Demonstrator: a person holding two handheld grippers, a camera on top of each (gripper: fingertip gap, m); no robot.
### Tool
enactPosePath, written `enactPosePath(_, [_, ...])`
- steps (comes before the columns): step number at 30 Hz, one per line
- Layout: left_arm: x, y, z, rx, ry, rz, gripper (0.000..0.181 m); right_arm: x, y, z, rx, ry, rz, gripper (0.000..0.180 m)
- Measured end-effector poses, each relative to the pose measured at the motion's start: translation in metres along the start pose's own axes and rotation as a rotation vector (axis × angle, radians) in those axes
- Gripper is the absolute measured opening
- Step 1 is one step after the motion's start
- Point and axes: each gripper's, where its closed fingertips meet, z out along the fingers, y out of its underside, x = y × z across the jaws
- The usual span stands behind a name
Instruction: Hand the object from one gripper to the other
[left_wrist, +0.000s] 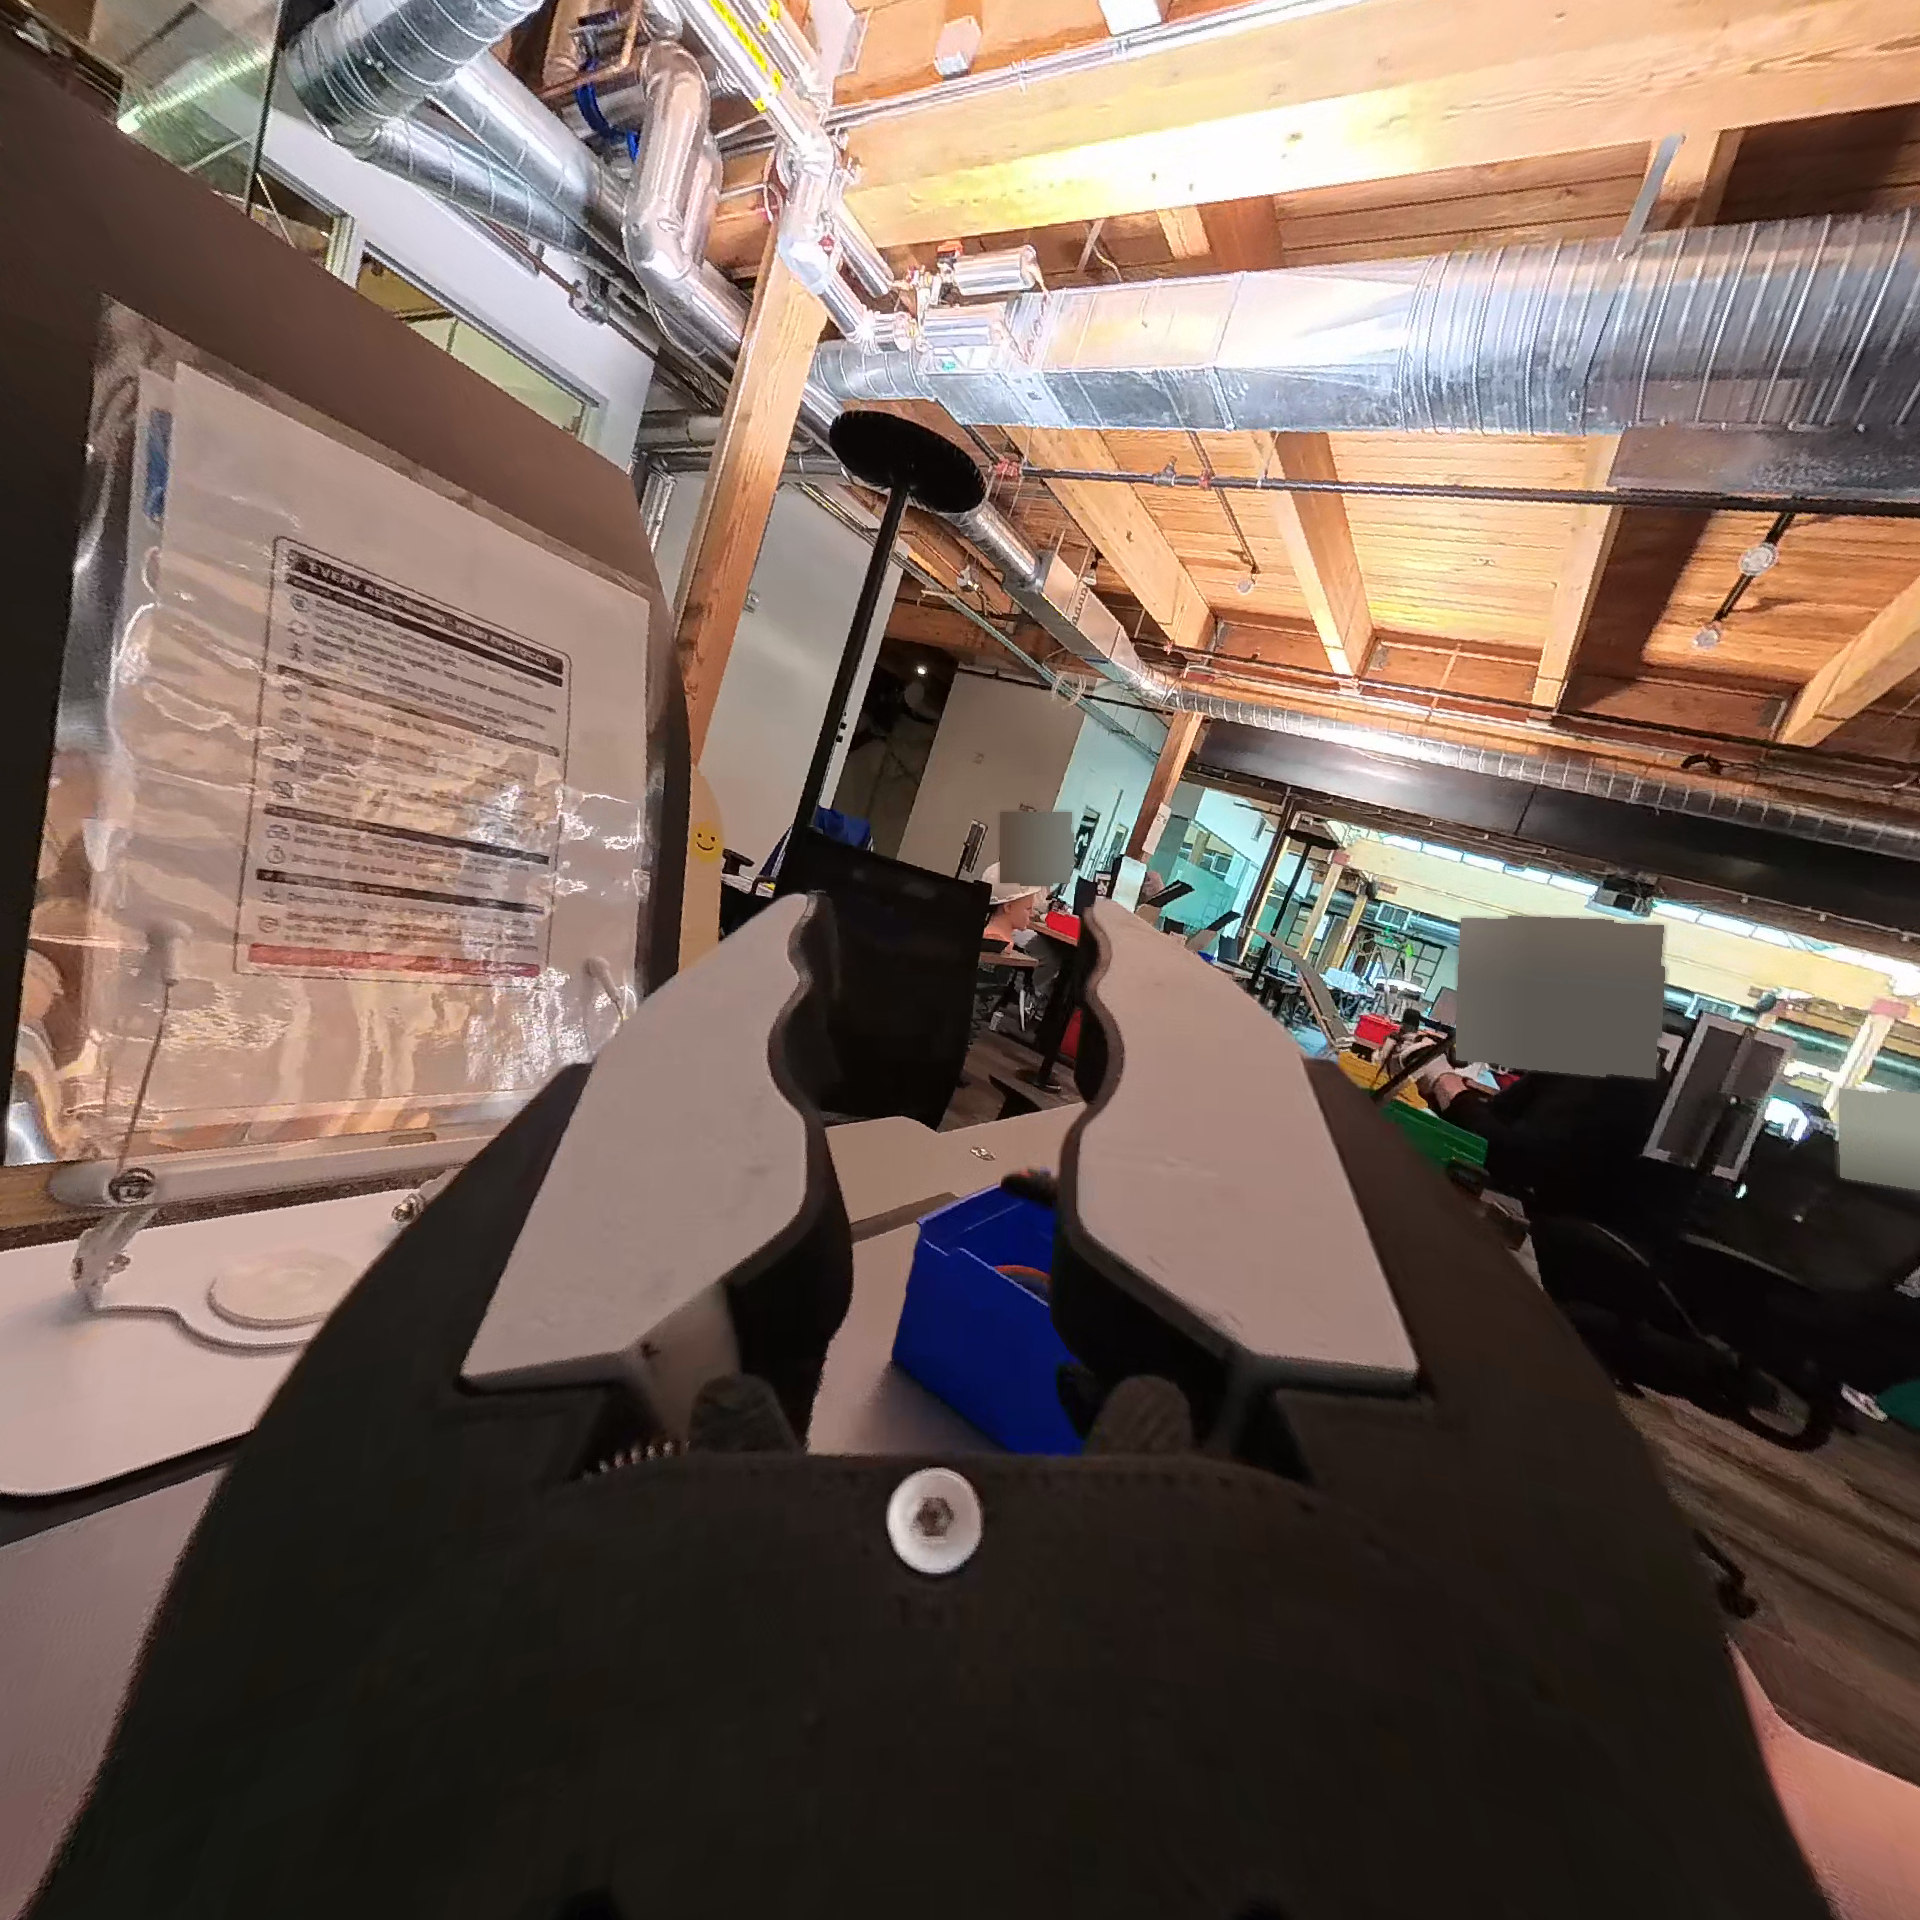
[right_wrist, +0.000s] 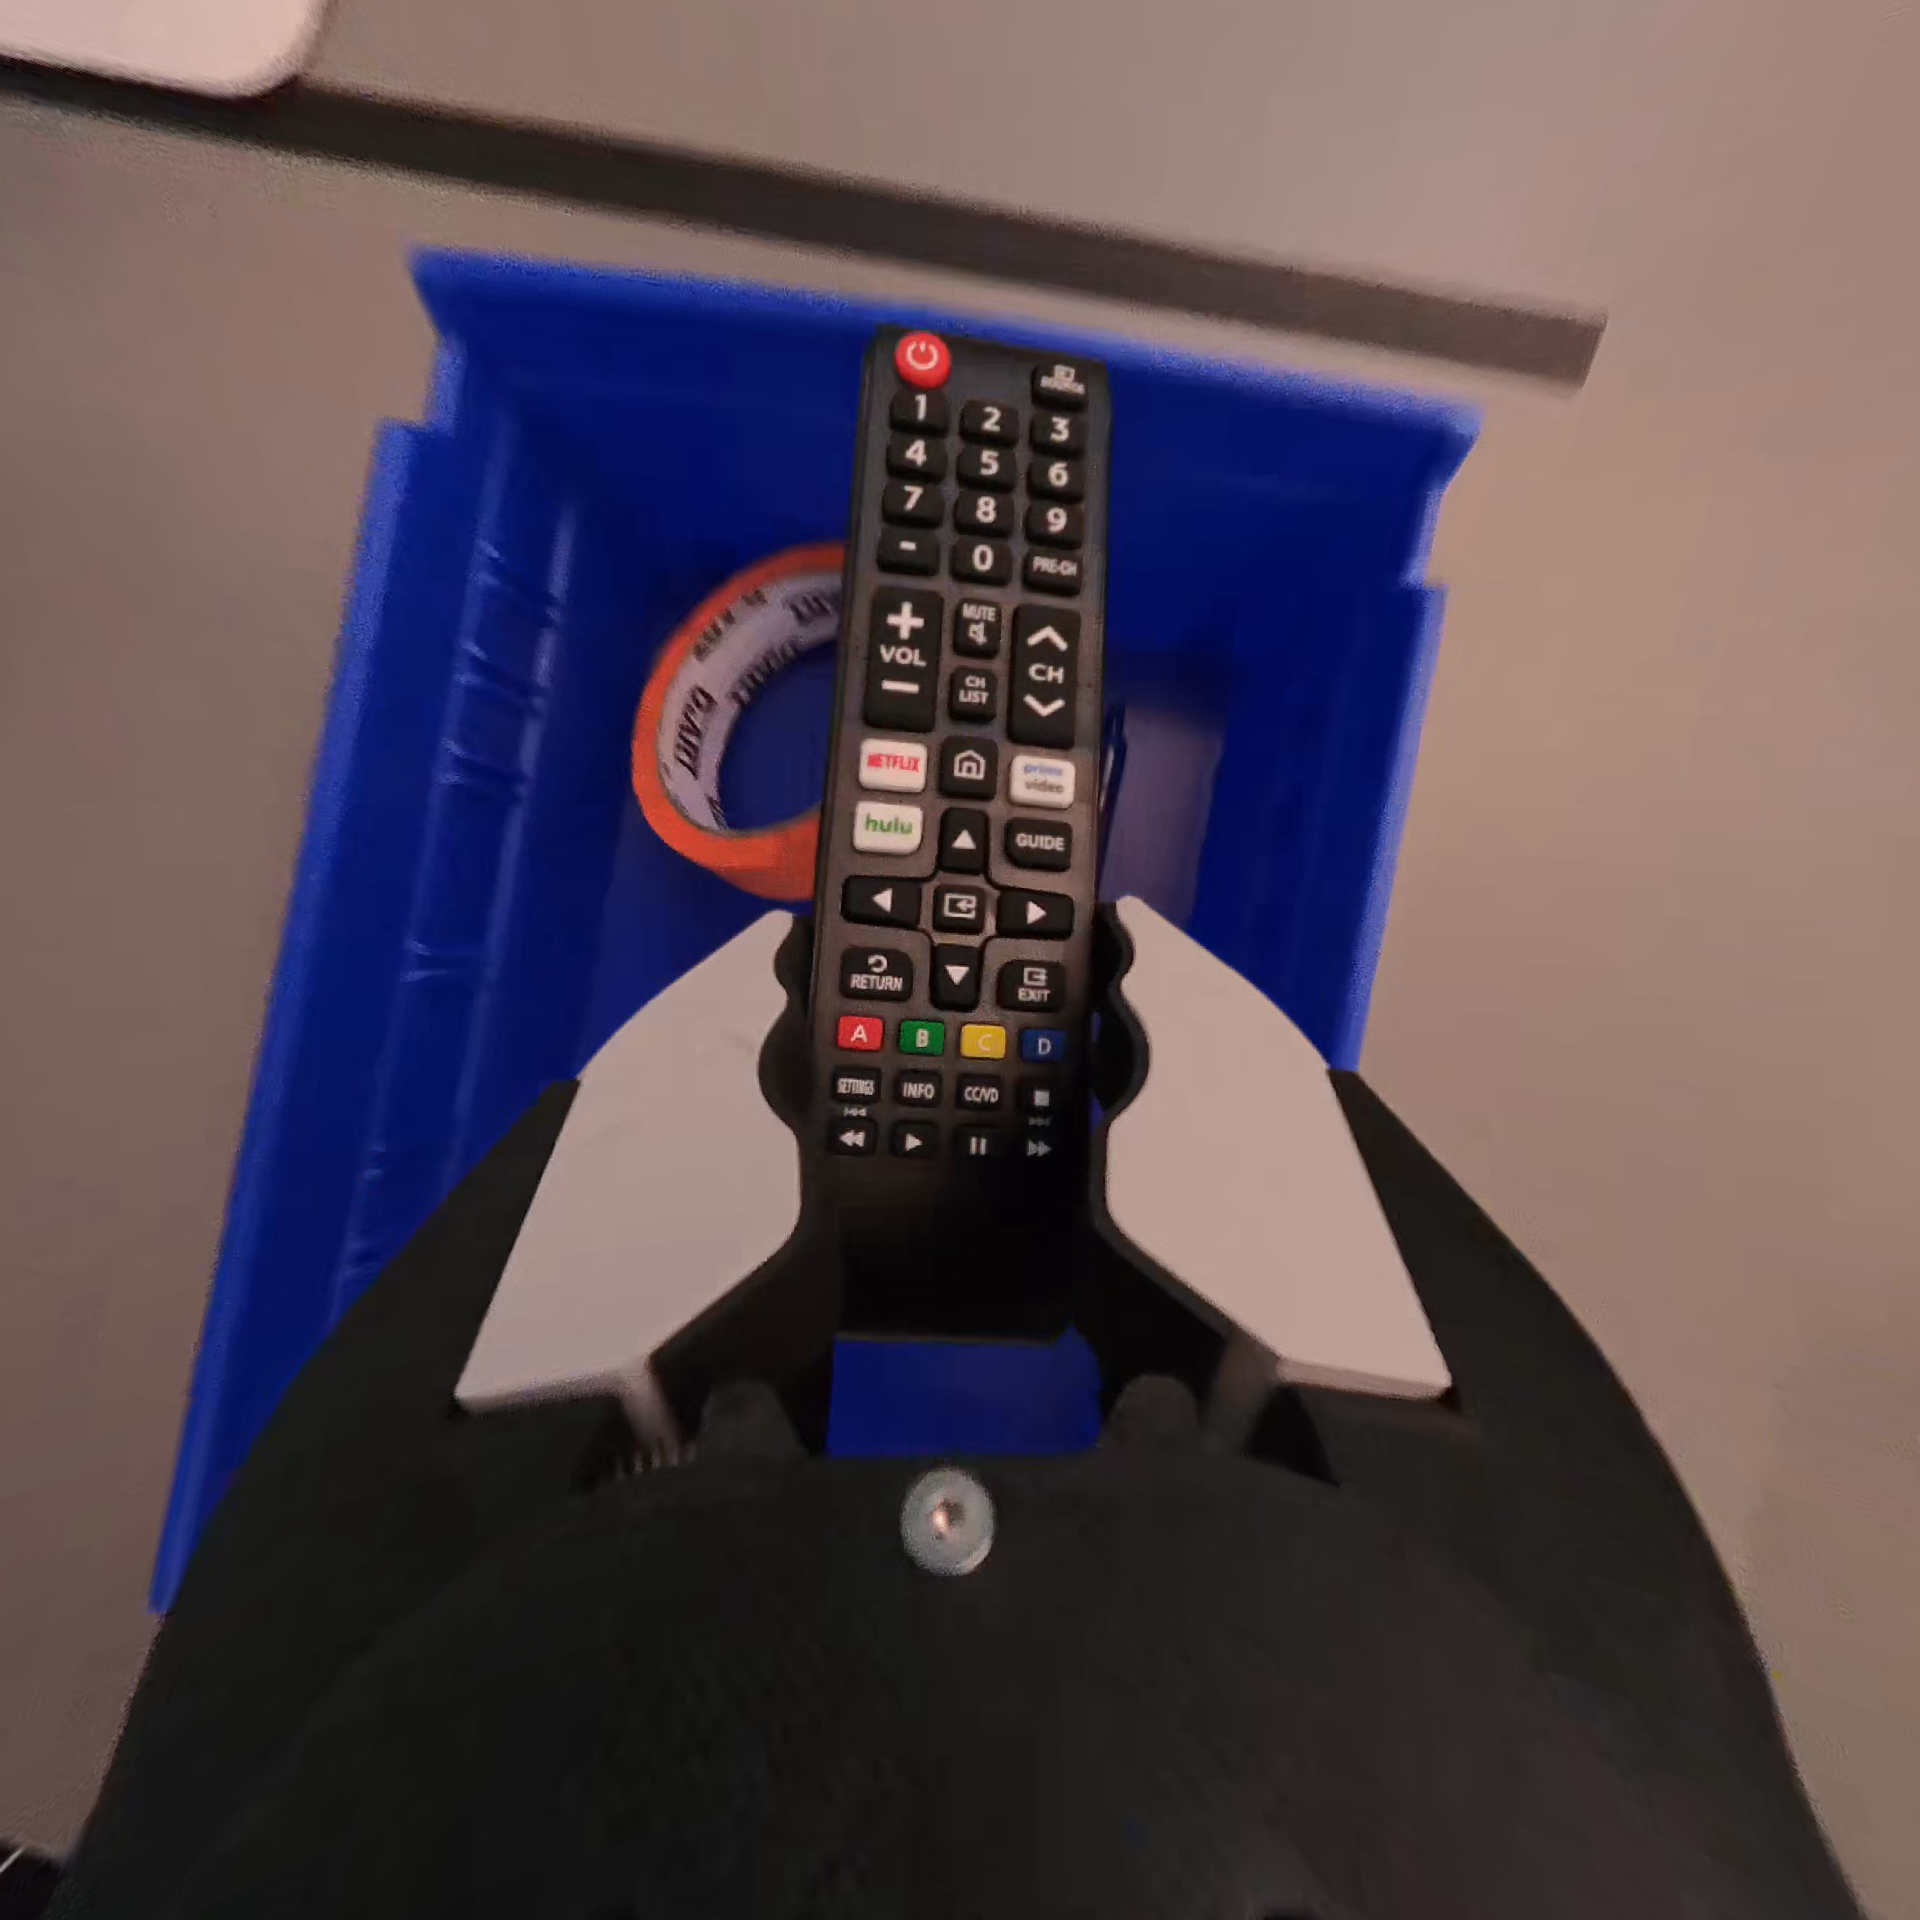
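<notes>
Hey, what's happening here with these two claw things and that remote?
A person is working two handheld grippers. The right gripper is clamped on the lower half of a black TV remote with coloured buttons, holding it above a blue plastic bin that has an orange roll of tape inside. The left gripper is open and empty, pointing up towards the room, so no handover has happened yet.

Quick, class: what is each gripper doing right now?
Left gripper: open, holding nothing.
Right gripper: shut on the black TV remote.
</notes>
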Motion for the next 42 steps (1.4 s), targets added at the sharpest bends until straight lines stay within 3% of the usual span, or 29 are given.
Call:
enactPosePath(5, [-0.002, 0.006, 0.002, -0.022, -0.005, 0.004, 0.042, 0.009, 0.028, 0.025, -0.157, -0.004, 0.055, 0.053])
enactPosePath(12, [0.0, 0.015, 0.006, -0.061, 0.014, -0.022, 0.041, 0.033, 0.054, 0.04, -0.318, 0.167, 0.093, 0.053])
enactPosePath(18, [0.001, 0.023, 0.009, -0.1, 0.016, 0.003, 0.041, 0.035, 0.063, 0.048, -0.406, 0.224, 0.038, 0.054])
enactPosePath(22, [0.001, 0.025, 0.01, -0.118, 0.009, 0.041, 0.041, 0.037, 0.054, 0.037, -0.367, 0.249, 0.046, 0.052])
enactPosePath(28, [0.0, 0.014, 0.005, -0.125, -0.002, 0.099, 0.041, 0.015, -0.012, -0.022, -0.012, 0.305, -0.053, 0.052])
enactPosePath(34, [-0.006, 0.001, -0.006, -0.214, -0.001, 0.156, 0.044, -0.041, -0.101, -0.147, 0.707, 0.508, -0.27, 0.053])
enactPosePath(38, [-0.028, -0.003, -0.028, -0.388, -0.106, 0.33, 0.048, -0.089, -0.111, -0.218, 1.075, 0.611, -0.412, 0.052])
enactPosePath(42, [-0.084, 0.006, -0.075, -0.687, -0.362, 0.471, 0.05, -0.119, -0.11, -0.239, 1.189, 0.572, -0.468, 0.052])
